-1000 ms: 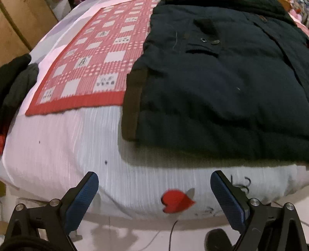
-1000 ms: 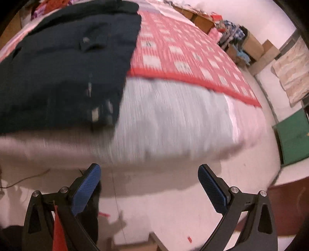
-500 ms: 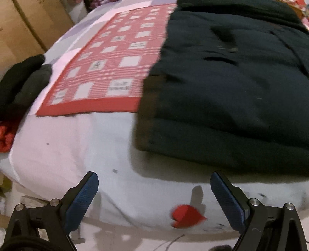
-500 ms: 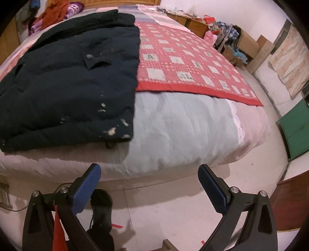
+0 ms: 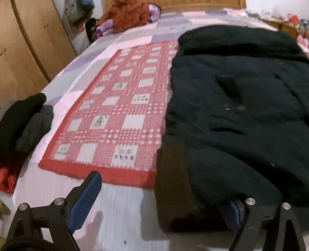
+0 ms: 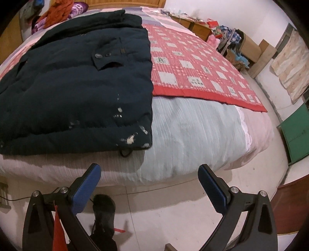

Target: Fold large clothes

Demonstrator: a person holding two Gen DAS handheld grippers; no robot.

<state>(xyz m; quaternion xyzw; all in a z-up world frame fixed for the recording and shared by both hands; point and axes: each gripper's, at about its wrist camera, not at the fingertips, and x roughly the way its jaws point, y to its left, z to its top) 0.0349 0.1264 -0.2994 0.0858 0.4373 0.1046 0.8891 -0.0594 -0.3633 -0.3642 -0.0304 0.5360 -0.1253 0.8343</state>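
The left gripper (image 5: 156, 200) is wide open, with its blue pads far apart. One blue pad (image 5: 85, 200) sits over the pale bed cover (image 5: 119, 212). The other pad is partly hidden by the dark cuff (image 5: 171, 185) of the big dark jacket (image 5: 241, 119). I cannot tell if that pad touches the cuff. The right gripper (image 6: 148, 189) is also wide open and holds nothing. It hangs over the floor (image 6: 164, 216), just off the end of the bed (image 6: 193, 135). Below it is a dark shoe (image 6: 103, 210) on the floor. The jacket lies flat on the bed, spread out, with its bottom edge near the end of the bed. In the right view there are small white marks (image 6: 129, 140) near its bottom corner. The jacket lies partly on a red and white checked cloth (image 5: 115, 119), which shows on both sides of it. At the left edge of the bed is a pile of dark clothes (image 5: 21, 123). At the far end of the bed is an orange and purple heap (image 5: 127, 15). A wooden wardrobe (image 5: 29, 54) stands on the left. A green cabinet (image 6: 295, 133) stands on the right
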